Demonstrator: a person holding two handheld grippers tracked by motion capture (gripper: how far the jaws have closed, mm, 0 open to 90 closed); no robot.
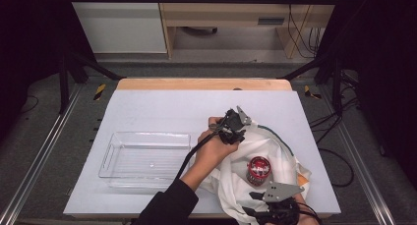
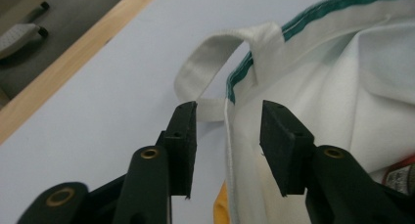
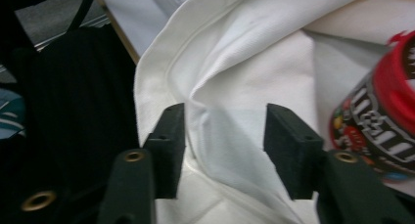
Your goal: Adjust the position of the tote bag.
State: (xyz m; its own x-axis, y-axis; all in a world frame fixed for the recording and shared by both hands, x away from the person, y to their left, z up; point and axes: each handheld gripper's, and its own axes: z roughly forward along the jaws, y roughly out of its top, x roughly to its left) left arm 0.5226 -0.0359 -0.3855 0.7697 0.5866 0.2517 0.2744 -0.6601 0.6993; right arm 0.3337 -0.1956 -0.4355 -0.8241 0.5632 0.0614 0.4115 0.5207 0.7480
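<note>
Left gripper (image 2: 227, 136): we log its jaws apart, astride the green-trimmed rim of the white bag (image 1: 275, 151), beside a handle loop (image 2: 205, 67) seen from the left gripper view. Right gripper (image 3: 225, 150): jaws apart around a bag fold at the table's (image 1: 162, 107) near edge. Red-lidded candy jar (image 1: 258, 169) lies in the bag. Clear tray (image 1: 145, 158) holds nothing. Left hand (image 1: 212, 149) reaches forward.

The table (image 1: 162, 104) carries a pale grey-white top with a wood edge strip (image 1: 204, 84) at 12 o'clock. Grey floor (image 1: 44, 146) surrounds it. Black frame posts (image 1: 64, 72) stand at 10 and 2 o'clock. A light wood cabinet (image 1: 221, 14) stands at 12 o'clock; cables (image 1: 302, 33) hang at 1 o'clock.
</note>
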